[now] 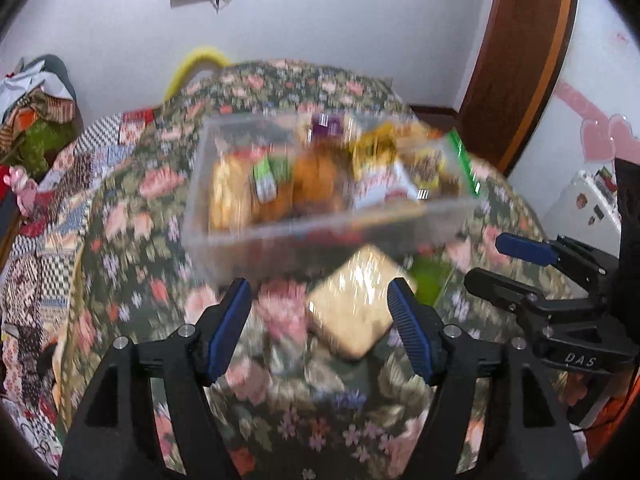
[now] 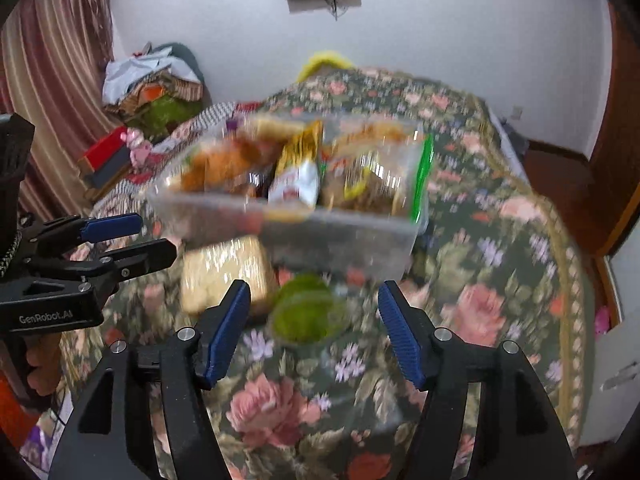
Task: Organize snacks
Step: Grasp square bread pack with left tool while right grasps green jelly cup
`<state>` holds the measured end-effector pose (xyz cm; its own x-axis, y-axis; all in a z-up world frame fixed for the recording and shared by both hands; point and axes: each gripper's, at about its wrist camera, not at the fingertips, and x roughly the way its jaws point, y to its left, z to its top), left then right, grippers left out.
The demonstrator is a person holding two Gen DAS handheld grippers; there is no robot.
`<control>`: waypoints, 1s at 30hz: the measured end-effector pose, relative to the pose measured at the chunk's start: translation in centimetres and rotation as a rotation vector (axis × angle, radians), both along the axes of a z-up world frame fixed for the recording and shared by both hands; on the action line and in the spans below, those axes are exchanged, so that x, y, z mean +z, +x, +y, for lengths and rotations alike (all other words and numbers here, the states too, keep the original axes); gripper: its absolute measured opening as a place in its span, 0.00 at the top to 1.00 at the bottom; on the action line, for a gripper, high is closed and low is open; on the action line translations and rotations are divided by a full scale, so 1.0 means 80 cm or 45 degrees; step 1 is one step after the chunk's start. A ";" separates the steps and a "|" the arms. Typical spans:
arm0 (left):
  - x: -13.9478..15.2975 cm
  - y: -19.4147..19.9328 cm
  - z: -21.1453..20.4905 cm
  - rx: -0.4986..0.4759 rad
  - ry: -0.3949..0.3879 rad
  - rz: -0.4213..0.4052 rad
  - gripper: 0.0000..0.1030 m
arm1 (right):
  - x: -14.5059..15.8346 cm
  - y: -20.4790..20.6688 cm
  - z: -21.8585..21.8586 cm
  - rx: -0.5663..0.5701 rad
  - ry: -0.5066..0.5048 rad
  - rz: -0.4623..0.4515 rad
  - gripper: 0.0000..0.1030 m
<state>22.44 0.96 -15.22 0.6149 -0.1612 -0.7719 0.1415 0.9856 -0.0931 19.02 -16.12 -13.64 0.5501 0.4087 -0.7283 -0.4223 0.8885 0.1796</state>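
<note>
A clear plastic box [image 1: 256, 240] [image 2: 360, 244] full of several snack packs stands on the flowered tablecloth. A pale wrapped biscuit pack [image 1: 352, 304] [image 2: 220, 276] lies in front of it, with a green snack [image 2: 308, 312] [image 1: 430, 276] beside it. My left gripper [image 1: 320, 304] is open and empty above the biscuit pack. My right gripper [image 2: 314, 304] is open and empty above the green snack. Each gripper shows in the other's view, the right [image 1: 516, 264] and the left [image 2: 132, 240]. Both views are motion-blurred.
The flowered table [image 1: 132, 208] [image 2: 500, 248] has its edge to the left and far side. A patchwork-covered seat [image 1: 44, 220] and a clothes pile [image 2: 152, 80] lie left. A wooden door [image 1: 520, 60] and white fridge [image 1: 584, 204] stand right.
</note>
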 end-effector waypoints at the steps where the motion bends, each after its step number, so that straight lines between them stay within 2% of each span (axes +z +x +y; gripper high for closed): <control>1: -0.010 -0.002 0.001 0.004 -0.002 0.027 0.32 | -0.007 0.000 0.002 0.005 -0.008 0.019 0.39; 5: -0.036 -0.007 -0.001 -0.002 0.015 0.077 0.32 | -0.039 0.014 0.007 0.018 -0.023 0.110 0.38; 9: -0.050 -0.006 -0.007 -0.029 0.025 0.104 0.32 | -0.050 0.021 0.007 0.034 0.050 0.173 0.37; 14: -0.056 0.002 -0.026 -0.057 0.060 0.098 0.28 | -0.051 0.021 0.016 0.044 0.037 0.139 0.38; 16: -0.058 0.008 -0.032 -0.065 0.052 0.101 0.25 | -0.051 0.016 0.015 0.061 0.056 0.144 0.55; 20: -0.063 0.020 -0.045 -0.081 0.086 0.095 0.19 | -0.051 0.013 0.004 0.067 0.067 0.142 0.64; 23: -0.071 0.032 -0.054 -0.083 0.103 0.117 0.19 | -0.052 0.009 -0.005 0.070 0.078 0.151 0.71; 27: -0.077 0.046 -0.060 -0.071 0.085 0.131 0.19 | -0.048 0.006 -0.012 0.058 0.045 0.149 0.71; 29: -0.077 0.050 -0.062 -0.075 0.076 0.121 0.19 | -0.046 0.010 -0.016 0.053 0.049 0.150 0.64; 30: -0.077 0.051 -0.062 -0.078 0.068 0.113 0.19 | -0.045 0.013 -0.018 0.046 0.048 0.147 0.54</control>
<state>26.49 -4.04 -21.41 0.5343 -0.1533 -0.8313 0.1948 0.9793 -0.0553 20.05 -17.53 -17.24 0.4479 0.4549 -0.7697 -0.4286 0.8647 0.2617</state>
